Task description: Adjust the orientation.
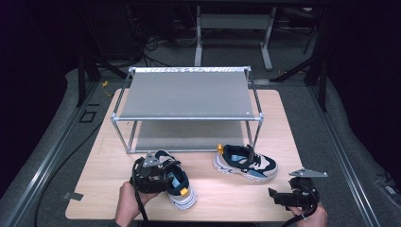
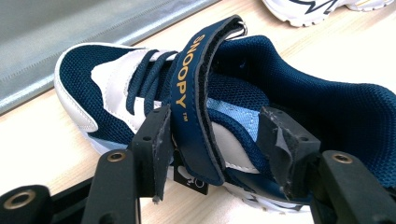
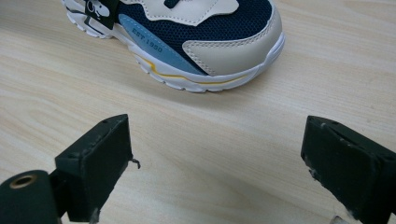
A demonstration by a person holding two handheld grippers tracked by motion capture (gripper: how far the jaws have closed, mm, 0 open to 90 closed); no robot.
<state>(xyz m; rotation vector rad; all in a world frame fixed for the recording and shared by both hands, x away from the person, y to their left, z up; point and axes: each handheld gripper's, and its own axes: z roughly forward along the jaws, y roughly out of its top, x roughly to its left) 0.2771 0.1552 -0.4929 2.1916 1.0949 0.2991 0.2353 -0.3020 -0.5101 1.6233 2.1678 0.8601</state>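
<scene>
The left gripper (image 2: 212, 140) straddled the near shoe (image 1: 177, 182), which lay on the wooden table (image 1: 104, 165) in front of the metal rack (image 1: 189, 94); its jaws sat either side of the navy strap (image 2: 191, 93) and the side wall of the opening, though whether the pads pressed could not be told. The shoe looked light, its mesh upper soft and yielding, its rubber sole stiff; the padded collar seemed the surest hold, since the strap might peel. The right gripper (image 3: 215, 163) waited with jaws spread wide, empty, near the second shoe (image 3: 196, 42).
</scene>
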